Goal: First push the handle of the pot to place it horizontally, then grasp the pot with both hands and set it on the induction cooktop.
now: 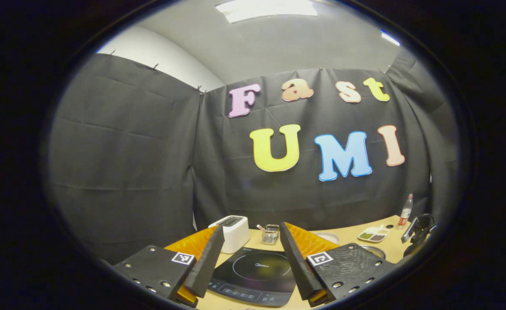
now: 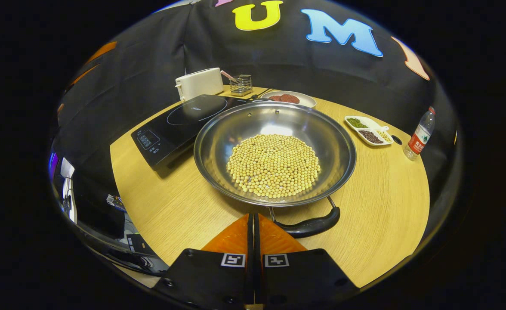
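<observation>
Right tool [image 2: 253,219]: fingers together, nothing between them, tips just short of the pot handle [image 2: 311,224]. Left tool [image 1: 253,258]: fingers apart, empty, raised and aimed across the induction cooktop [image 1: 253,271] toward the booth wall.

Pot [image 2: 274,150]: steel, wide and shallow, loaded with pale beans [image 2: 273,165], standing on the bench [image 2: 171,202] just beside the induction cooktop, not on it. Near handle: black, long axis running slightly aslant across the right tool's line, its right end higher, lying just ahead and a little right of the fingertips. Judged the nearer tool for the push: the right one, closed tips suited to nudging the handle sideways.

Beyond the pot: toaster [image 2: 199,82], wire holder [image 2: 241,84], plate of red food [image 2: 288,98], divided dish [image 2: 368,130], bottle [image 2: 420,134].

Hard to make out: contact between fingertips and handle, not confirmed; far handle of pot hidden behind rim; left end of near handle cut off by the right tool; pot in left gripper view largely blocked by the tool's own finger.
</observation>
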`<state>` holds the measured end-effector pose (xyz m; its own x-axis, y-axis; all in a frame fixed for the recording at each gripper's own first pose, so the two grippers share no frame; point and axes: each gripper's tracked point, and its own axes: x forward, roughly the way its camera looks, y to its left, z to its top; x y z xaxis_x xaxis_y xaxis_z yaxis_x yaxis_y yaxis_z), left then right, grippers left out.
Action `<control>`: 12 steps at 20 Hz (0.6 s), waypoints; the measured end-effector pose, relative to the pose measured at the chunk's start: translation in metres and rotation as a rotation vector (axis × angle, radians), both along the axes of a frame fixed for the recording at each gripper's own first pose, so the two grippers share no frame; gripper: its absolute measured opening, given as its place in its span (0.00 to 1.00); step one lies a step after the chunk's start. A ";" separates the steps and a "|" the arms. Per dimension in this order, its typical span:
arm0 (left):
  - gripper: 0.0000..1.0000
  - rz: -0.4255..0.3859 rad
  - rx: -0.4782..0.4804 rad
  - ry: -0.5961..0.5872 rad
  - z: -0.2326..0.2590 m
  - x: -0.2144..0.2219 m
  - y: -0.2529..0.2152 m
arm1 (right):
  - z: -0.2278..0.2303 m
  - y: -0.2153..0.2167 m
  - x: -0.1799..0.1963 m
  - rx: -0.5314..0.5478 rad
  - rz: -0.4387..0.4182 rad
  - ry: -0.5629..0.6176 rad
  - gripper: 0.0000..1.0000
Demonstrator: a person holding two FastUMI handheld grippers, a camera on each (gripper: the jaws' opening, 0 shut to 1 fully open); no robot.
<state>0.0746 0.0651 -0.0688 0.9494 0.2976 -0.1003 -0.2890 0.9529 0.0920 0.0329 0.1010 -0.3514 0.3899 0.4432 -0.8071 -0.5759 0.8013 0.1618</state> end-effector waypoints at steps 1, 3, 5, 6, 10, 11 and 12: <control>0.77 0.000 -0.001 0.000 0.000 0.002 -0.001 | 0.000 -0.002 0.002 -0.004 -0.002 -0.001 0.02; 0.80 -0.001 -0.002 0.002 -0.001 0.004 -0.004 | -0.002 -0.008 0.004 -0.012 -0.006 -0.002 0.02; 0.77 -0.004 -0.002 0.001 -0.002 0.005 -0.005 | -0.002 -0.013 0.007 -0.019 -0.013 -0.004 0.02; 0.77 -0.005 -0.002 0.002 -0.002 0.006 -0.007 | -0.003 -0.016 0.008 -0.021 -0.018 -0.006 0.02; 0.77 -0.008 -0.002 0.003 -0.002 0.009 -0.011 | -0.005 -0.028 0.016 -0.036 -0.038 -0.013 0.02; 0.77 -0.009 -0.001 0.002 -0.003 0.009 -0.012 | -0.005 -0.032 0.019 -0.040 -0.044 -0.014 0.02; 0.77 -0.009 0.000 0.004 -0.003 0.009 -0.013 | -0.006 -0.035 0.021 -0.043 -0.051 -0.015 0.02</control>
